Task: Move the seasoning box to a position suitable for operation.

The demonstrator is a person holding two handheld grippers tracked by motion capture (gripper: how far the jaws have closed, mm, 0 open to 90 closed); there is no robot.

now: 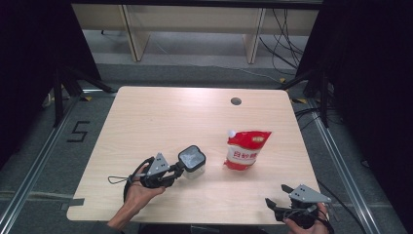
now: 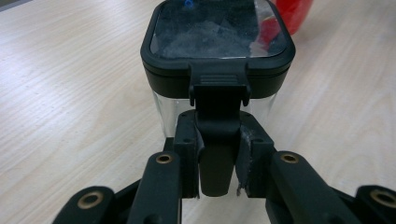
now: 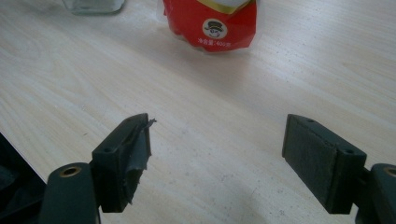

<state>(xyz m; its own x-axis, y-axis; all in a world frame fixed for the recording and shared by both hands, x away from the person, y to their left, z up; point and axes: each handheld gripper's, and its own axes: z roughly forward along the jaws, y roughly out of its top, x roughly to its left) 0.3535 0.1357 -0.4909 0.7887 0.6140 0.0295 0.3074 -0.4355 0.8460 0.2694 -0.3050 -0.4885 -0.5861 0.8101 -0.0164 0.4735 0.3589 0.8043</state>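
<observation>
A clear square container point(image 1: 191, 158) with a black-rimmed lid point(image 2: 217, 28) stands on the pale wooden table point(image 1: 160, 117), left of centre near the front. My left gripper point(image 1: 181, 169) comes at it from the left, its jaws shut on the black latch tab point(image 2: 217, 154) that hangs down from the lid's edge. A red and white spouted pouch point(image 1: 245, 148) with a white cap lies to the right of the container, and its red edge point(image 2: 289, 11) shows behind the lid. My right gripper point(image 1: 276, 194) rests at the front right edge, open, with only bare table between its pads point(image 3: 217, 135).
A round cable hole point(image 1: 236, 101) sits in the table's far right part. In the right gripper view the pouch point(image 3: 212, 21) lies ahead and the container's clear base point(image 3: 93, 4) is at the far left. Dark stands and cables flank the table.
</observation>
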